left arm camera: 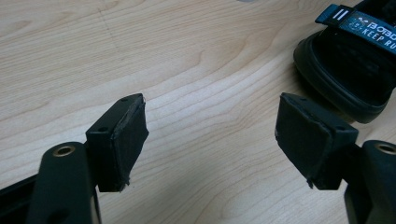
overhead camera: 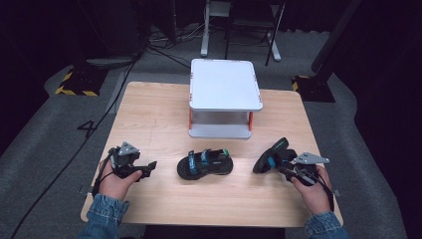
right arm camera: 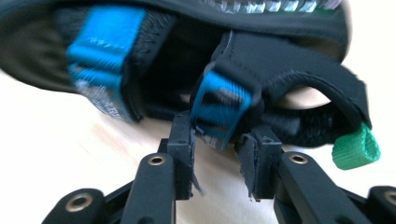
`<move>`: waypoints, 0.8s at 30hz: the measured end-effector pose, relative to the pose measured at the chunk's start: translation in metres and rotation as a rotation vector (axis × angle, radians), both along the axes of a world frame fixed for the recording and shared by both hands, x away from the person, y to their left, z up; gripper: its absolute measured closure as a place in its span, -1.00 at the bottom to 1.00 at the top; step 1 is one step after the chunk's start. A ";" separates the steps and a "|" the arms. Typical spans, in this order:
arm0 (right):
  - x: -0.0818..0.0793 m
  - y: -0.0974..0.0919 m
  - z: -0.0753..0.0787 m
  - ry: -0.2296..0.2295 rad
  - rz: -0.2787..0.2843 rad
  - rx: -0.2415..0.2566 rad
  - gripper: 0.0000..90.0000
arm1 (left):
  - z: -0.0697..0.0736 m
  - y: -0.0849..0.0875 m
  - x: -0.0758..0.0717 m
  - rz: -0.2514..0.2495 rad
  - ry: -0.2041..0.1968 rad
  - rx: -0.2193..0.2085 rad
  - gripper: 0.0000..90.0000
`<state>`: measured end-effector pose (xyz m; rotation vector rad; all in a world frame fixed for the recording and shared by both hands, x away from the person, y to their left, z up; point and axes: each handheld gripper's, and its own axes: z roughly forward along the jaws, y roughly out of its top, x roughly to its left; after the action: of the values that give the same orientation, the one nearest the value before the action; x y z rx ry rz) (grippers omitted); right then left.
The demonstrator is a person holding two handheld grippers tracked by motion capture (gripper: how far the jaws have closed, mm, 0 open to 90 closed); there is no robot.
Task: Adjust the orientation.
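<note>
A black sandal with blue straps lies flat at the middle of the wooden table; its toe end is just right of my left gripper's jaws. My left gripper stands wide open over bare wood, with nothing between its pads. A second matching sandal rests tipped on its side at the right. My right gripper is at its straps. Its jaws stand narrowly apart on either side of a blue strap piece, and no firm pinch shows. A green tab hangs from another strap.
A white two-level stand with orange posts stands at the back middle of the table. A person's hands in denim sleeves hold both grippers near the front edge. Beyond the table are grey floor, cables and stand legs.
</note>
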<state>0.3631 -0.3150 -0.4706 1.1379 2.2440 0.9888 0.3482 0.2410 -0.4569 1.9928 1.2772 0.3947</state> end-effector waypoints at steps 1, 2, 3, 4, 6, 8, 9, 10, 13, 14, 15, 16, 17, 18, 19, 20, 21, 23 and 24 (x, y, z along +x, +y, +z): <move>-0.001 0.002 0.004 -0.015 0.010 0.001 0.57 | 0.000 0.000 0.000 0.001 -0.001 0.000 -0.43; -0.002 0.004 0.007 -0.010 0.020 0.003 0.58 | 0.000 0.001 -0.001 0.002 -0.004 0.004 -0.43; -0.003 0.007 0.010 -0.012 0.029 0.006 0.59 | 0.000 0.001 -0.001 0.001 -0.002 0.006 -0.43; -0.004 0.010 0.014 -0.017 0.029 0.009 0.59 | 0.000 0.001 -0.002 -0.001 0.002 0.003 -0.43; -0.007 0.012 0.024 -0.022 0.012 0.022 0.59 | 0.000 0.002 -0.003 0.001 -0.004 0.005 -0.43; -0.008 0.015 0.031 -0.024 0.002 0.029 0.59 | 0.000 0.004 -0.005 0.008 -0.003 0.003 -0.43; -0.008 0.018 0.034 -0.021 -0.004 0.032 0.59 | 0.000 0.005 -0.005 0.009 -0.003 0.007 -0.43; -0.007 0.022 0.036 -0.018 -0.010 0.030 0.58 | -0.001 0.005 -0.005 0.013 0.000 0.005 -0.43; 0.004 0.036 0.035 0.019 -0.029 0.062 0.53 | -0.002 0.006 -0.006 0.012 0.001 0.012 -0.42; 0.004 0.036 0.035 0.019 -0.029 0.062 0.53 | -0.002 0.006 -0.006 0.012 0.001 0.012 -0.42; 0.015 0.046 0.028 -0.002 -0.022 0.074 0.52 | -0.001 0.006 -0.008 0.013 0.000 0.006 -0.42; 0.019 0.051 0.025 -0.022 -0.022 0.060 0.52 | -0.001 0.007 -0.009 0.013 -0.002 0.006 -0.42; 0.022 0.054 0.023 -0.033 -0.025 0.057 0.52 | 0.000 0.008 -0.010 0.016 -0.003 0.008 -0.42; 0.025 0.057 0.021 -0.047 -0.026 0.045 0.51 | 0.000 0.008 -0.010 0.018 -0.003 0.006 -0.42; 0.027 0.060 0.020 -0.052 -0.029 0.038 0.50 | 0.000 0.009 -0.011 0.020 0.000 0.005 -0.42; 0.027 0.060 0.020 -0.052 -0.029 0.038 0.50 | 0.000 0.009 -0.011 0.020 0.000 0.005 -0.42; 0.029 0.061 0.020 -0.061 -0.026 0.045 0.37 | -0.002 0.012 -0.012 0.026 0.004 0.006 -0.42; 0.030 0.060 0.020 -0.058 -0.022 0.056 0.26 | -0.002 0.013 -0.012 0.026 0.006 0.007 -0.42; 0.032 0.057 0.018 -0.046 -0.021 0.071 -0.01 | -0.003 0.013 -0.011 0.027 0.005 0.010 -0.42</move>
<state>0.3950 -0.2579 -0.4524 1.1539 2.1721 1.0834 0.3369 0.2538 -0.4595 1.9878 1.3088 0.4093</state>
